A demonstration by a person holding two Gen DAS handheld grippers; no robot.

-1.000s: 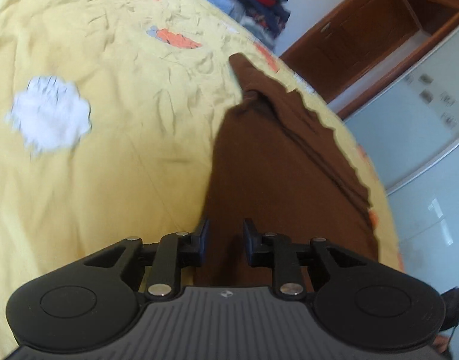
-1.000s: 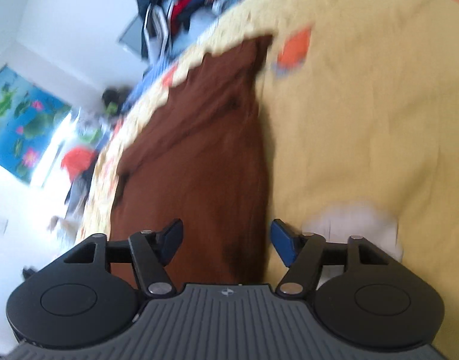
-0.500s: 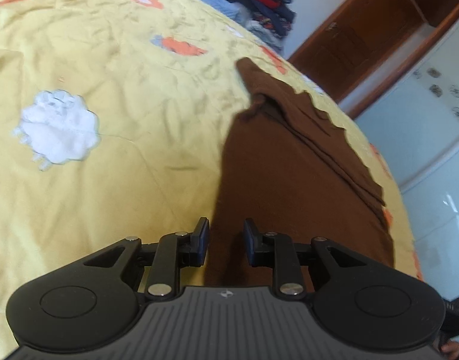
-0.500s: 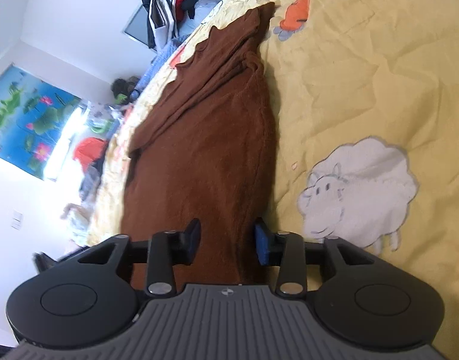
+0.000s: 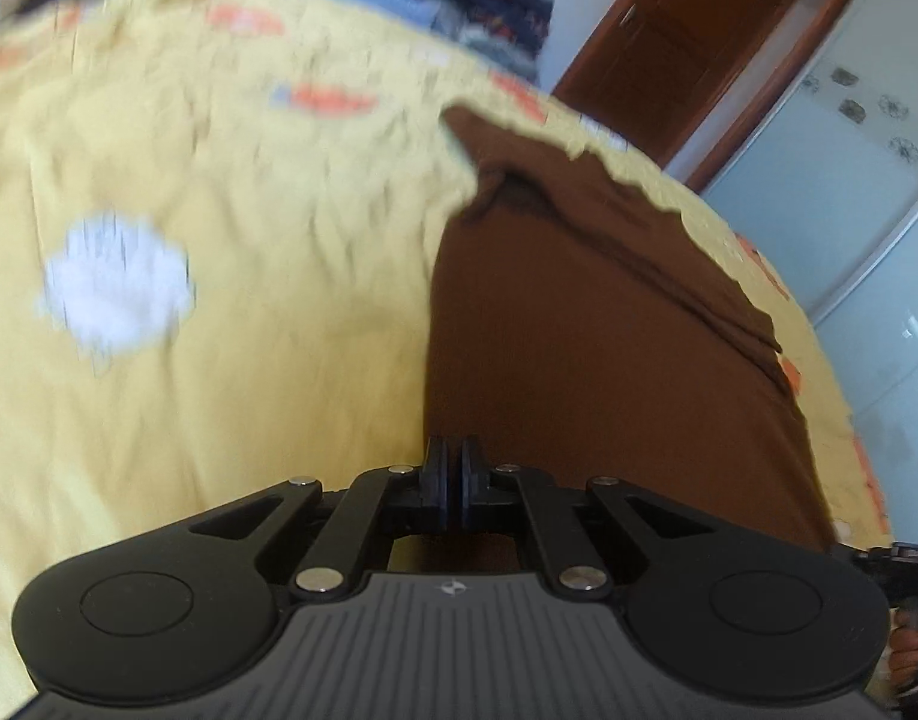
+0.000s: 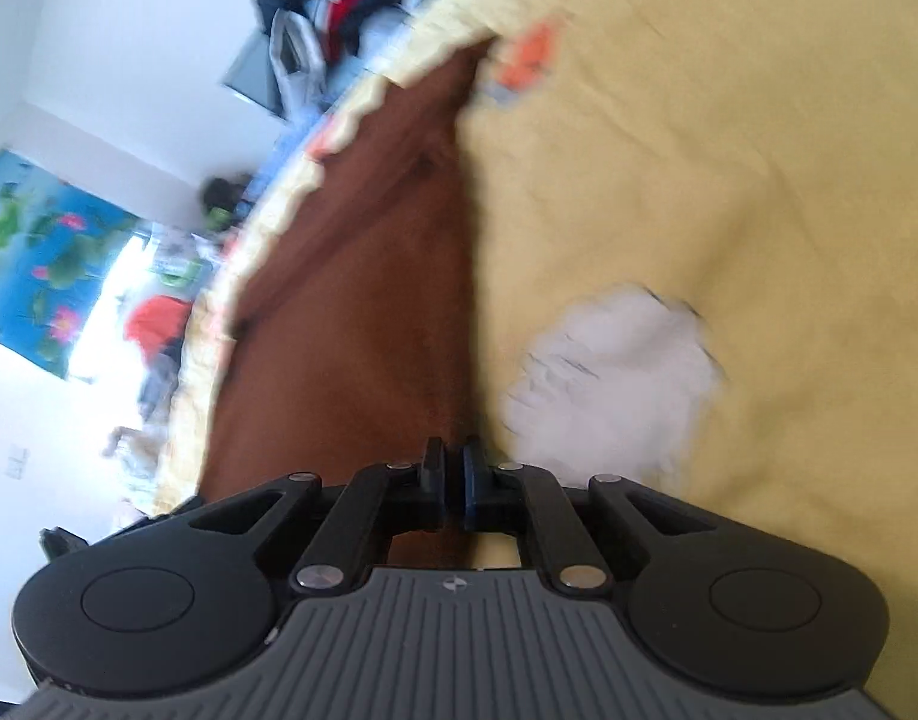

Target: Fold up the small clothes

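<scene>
On yellow sheet [image 5: 231, 408] | both jaws clamped on brown garment [image 5: 579, 330] near edge

Both wrist cameras sit low and close, looking forward and down toward twelve o'clock; both catch the brown garment [image 5: 609, 324] [image 6: 351, 312] on the yellow bedspread [image 5: 219, 192] [image 6: 729, 150].

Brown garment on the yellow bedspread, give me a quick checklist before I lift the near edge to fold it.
1. Left gripper closed, its jaws having just come together: ok.
2. Right gripper closed, its jaws having just come together: ok.
3. Both sit at the near edge of the brown knit garment: ok.
4. Cloth actually pinched between the fingers: cannot tell, the pinch is hidden.
5. Garment lies flat on the yellow printed bedspread: not ok, bunched at the far end.
6. Views sharp: not ok, blurred.
</scene>
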